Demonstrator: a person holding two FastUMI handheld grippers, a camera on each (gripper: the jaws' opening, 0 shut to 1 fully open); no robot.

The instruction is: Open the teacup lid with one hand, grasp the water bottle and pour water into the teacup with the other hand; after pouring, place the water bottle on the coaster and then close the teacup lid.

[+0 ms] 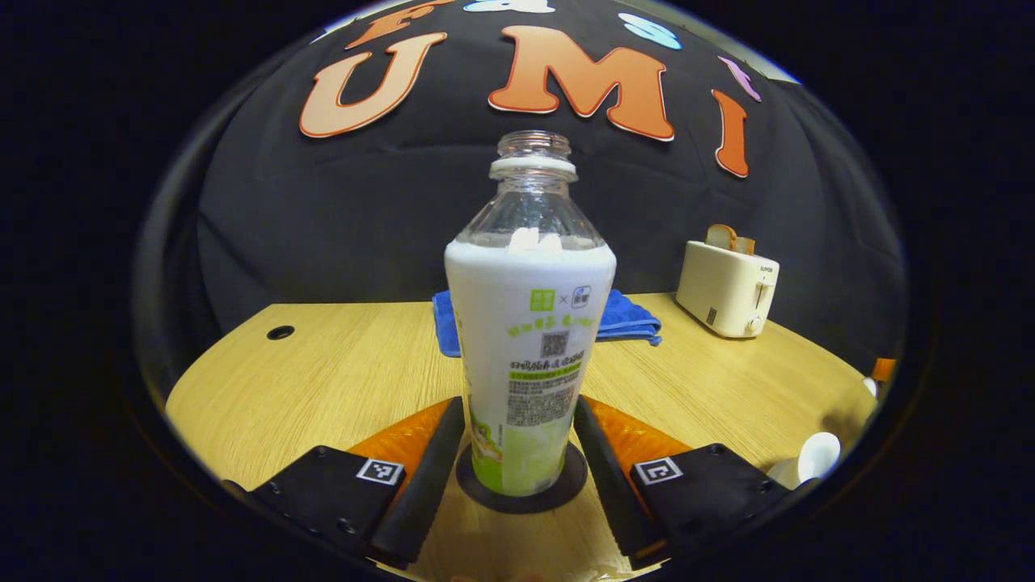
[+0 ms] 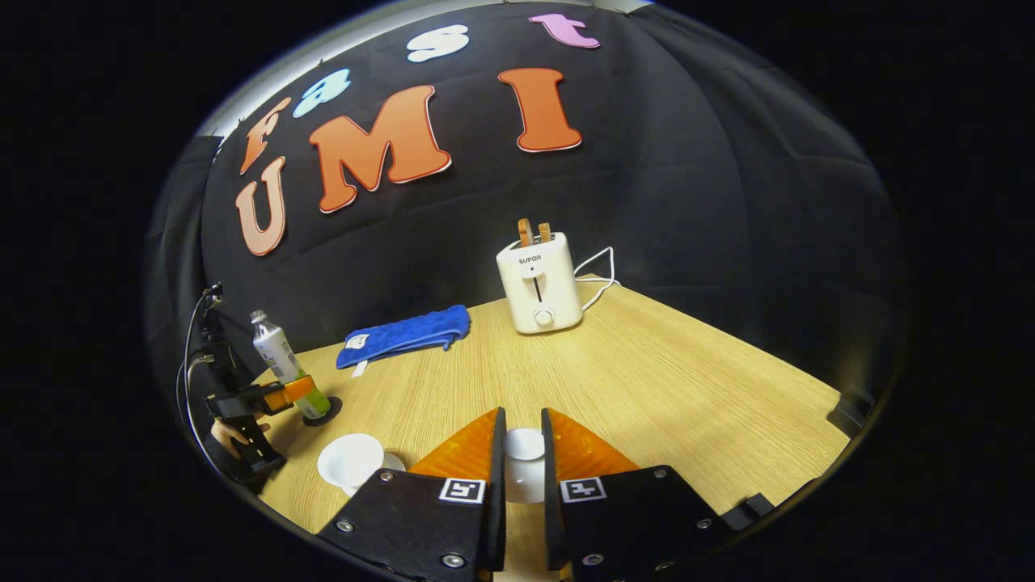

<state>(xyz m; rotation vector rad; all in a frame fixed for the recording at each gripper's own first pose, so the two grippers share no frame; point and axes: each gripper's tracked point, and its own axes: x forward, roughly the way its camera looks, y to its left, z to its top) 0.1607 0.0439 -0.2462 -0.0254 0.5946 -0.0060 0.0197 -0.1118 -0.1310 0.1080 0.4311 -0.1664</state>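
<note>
The water bottle, uncapped, with a white and green label, stands upright on the dark round coaster. My left gripper has a finger pressed on each side of its lower body. In the right gripper view the bottle stands at the far left on the coaster, with the left gripper around it. My right gripper is shut on the white teacup lid, holding it above the table. The open white teacup sits to the lid's left, also seen as the teacup at the right edge.
A white toaster with toast in its slots stands at the back of the wooden table, its cord trailing behind. A folded blue cloth lies near the wall, behind the bottle. A hand holds the left gripper.
</note>
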